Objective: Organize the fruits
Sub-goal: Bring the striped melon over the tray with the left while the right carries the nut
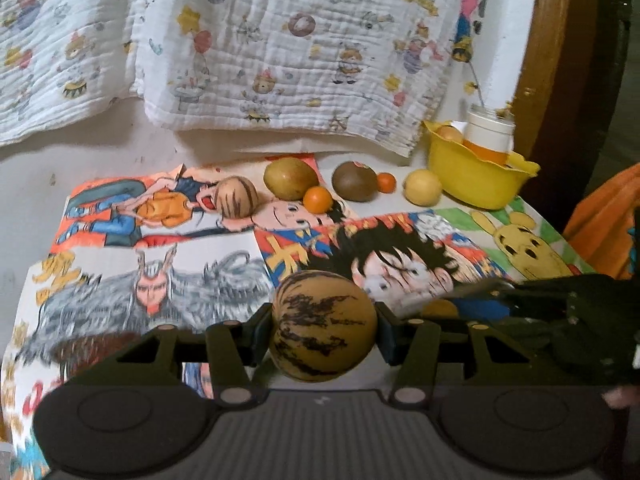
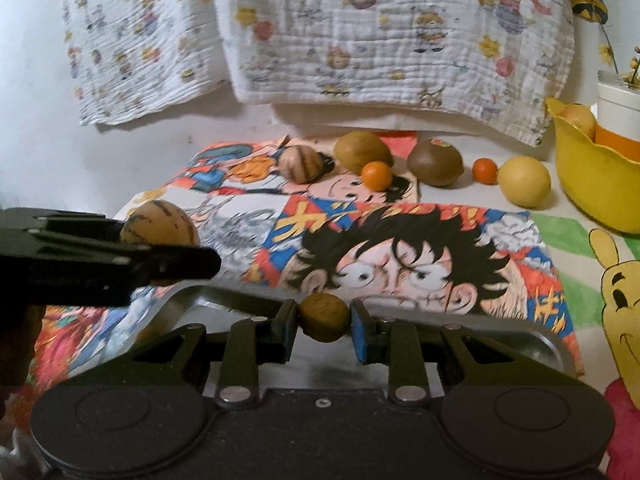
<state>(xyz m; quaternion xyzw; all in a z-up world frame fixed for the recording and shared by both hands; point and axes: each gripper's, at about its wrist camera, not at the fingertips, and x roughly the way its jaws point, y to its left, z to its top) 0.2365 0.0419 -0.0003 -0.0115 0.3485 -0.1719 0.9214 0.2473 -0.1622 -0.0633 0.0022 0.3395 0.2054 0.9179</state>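
My left gripper (image 1: 323, 330) is shut on a round tan fruit with dark stripes (image 1: 323, 326), held above the cartoon-print table cover. It also shows from the side in the right wrist view (image 2: 160, 226). My right gripper (image 2: 324, 322) is shut on a small brown fruit (image 2: 324, 317) above a metal tray (image 2: 548, 346). At the far end lie a second striped fruit (image 1: 236, 197), a green-brown fruit (image 1: 291, 179), a dark brown fruit (image 1: 355, 181), two small oranges (image 1: 317, 199) (image 1: 386, 182) and a yellow fruit (image 1: 422, 187).
A yellow bowl (image 1: 476, 184) at the far right holds a white jar (image 1: 489, 130) and a fruit. A printed cloth (image 1: 260, 48) hangs behind the table. An orange cloth (image 1: 608, 220) lies at the right edge. A wooden frame (image 1: 548, 40) stands behind the bowl.
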